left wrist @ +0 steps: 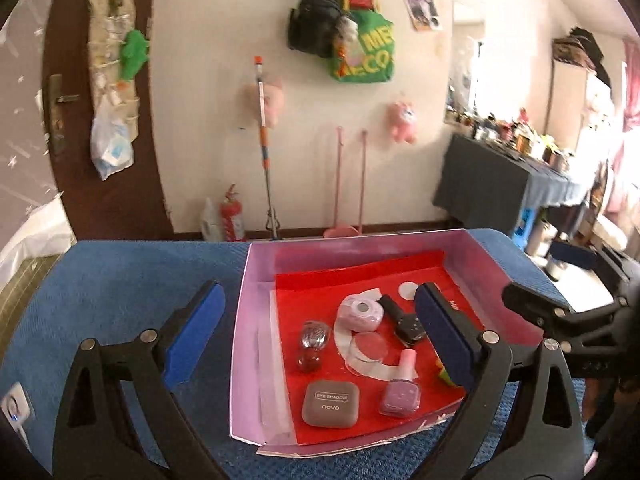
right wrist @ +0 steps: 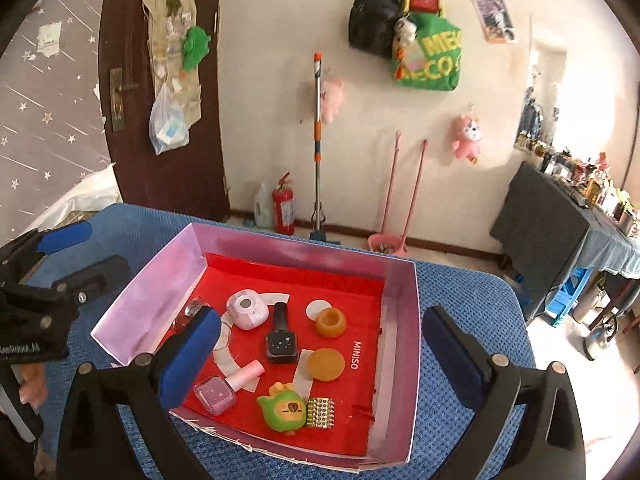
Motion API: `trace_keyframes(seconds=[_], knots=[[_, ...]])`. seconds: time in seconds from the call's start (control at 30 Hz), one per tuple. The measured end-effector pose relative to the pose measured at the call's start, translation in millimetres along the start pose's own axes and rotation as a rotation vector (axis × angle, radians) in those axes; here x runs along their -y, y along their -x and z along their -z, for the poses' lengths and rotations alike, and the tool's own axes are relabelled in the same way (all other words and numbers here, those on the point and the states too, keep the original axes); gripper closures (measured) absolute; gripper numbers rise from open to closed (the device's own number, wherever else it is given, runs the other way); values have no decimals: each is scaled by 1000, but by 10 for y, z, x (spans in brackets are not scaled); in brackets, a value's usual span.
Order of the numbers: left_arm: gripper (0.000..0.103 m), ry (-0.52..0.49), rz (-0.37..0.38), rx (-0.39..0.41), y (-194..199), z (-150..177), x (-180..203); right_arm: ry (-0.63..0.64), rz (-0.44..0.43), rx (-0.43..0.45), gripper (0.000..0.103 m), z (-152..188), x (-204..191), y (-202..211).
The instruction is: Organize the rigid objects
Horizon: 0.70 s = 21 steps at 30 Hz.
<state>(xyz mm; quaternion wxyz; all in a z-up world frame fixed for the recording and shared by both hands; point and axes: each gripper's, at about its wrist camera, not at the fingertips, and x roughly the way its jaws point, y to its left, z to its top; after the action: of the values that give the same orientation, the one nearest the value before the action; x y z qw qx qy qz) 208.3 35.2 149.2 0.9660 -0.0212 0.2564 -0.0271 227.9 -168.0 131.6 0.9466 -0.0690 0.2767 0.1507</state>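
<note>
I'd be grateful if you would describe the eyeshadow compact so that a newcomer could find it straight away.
Start at the pink-walled box with the red floor, standing on the blue cloth. Seen from the left wrist, go to the box's near edge: the eyeshadow compact lies flat there, just left of the pink nail polish bottle. It is the only grey-brown rounded square, with EYE SHADOW printed on its lid.

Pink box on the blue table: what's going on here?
A person holds a gripper in each hand above the box, tidying small items into it. Both the left gripper and right gripper are open and empty. Inside lie nail polishes, an eyeshadow case, a green toy and other bits. Nothing is being held.
</note>
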Motion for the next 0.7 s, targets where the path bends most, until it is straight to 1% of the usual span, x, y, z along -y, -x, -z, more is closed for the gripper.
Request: trace_keyframes(seconds=[0.13,0.23,0.33,0.43,0.53,0.63,0.7], knots=[[6,18,-21,27,-125,167,49,-14,32,60,0,241,-20,-51],[6,-17,-46,38,-205,273,112,-27,55,92,0,405,17,-125],[6,-54,-77,55,-268,373,182,-46,61,91,0,528,74,-234],[6,-66,-70,52,-330,442,231,-60,55,101,0,596,107,-292],[6,-81,-79,47,-369,486,265,-50,63,109,0,623,93,-337],[6,-87,-80,27,-420,531,284,-45,60,91,0,663,66,-405],[6,-83,-67,4,-461,549,286,-47,51,69,0,687,60,-462]])
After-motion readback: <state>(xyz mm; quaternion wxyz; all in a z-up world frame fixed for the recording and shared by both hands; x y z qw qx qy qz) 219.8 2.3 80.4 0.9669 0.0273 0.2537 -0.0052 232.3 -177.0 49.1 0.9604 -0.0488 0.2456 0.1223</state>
